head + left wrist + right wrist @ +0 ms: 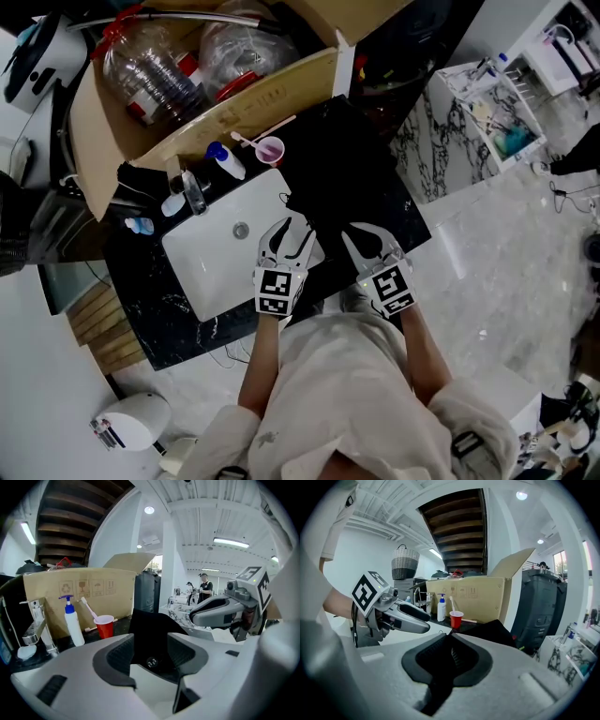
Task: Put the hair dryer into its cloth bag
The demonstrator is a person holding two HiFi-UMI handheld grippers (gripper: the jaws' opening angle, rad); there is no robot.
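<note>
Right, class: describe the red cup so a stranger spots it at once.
Find the open cardboard box behind the white sink. Before it on the black counter, right of the pump bottle, stands the red cup. Only it holds a toothbrush.

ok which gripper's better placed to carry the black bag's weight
Left, probably: the left gripper has its jaws apart around a bulky part of the black bag, while the right gripper, jaws together, seems to pinch only a thin edge.

Pale marble floor, dark staircase overhead, white ceiling lights.
</note>
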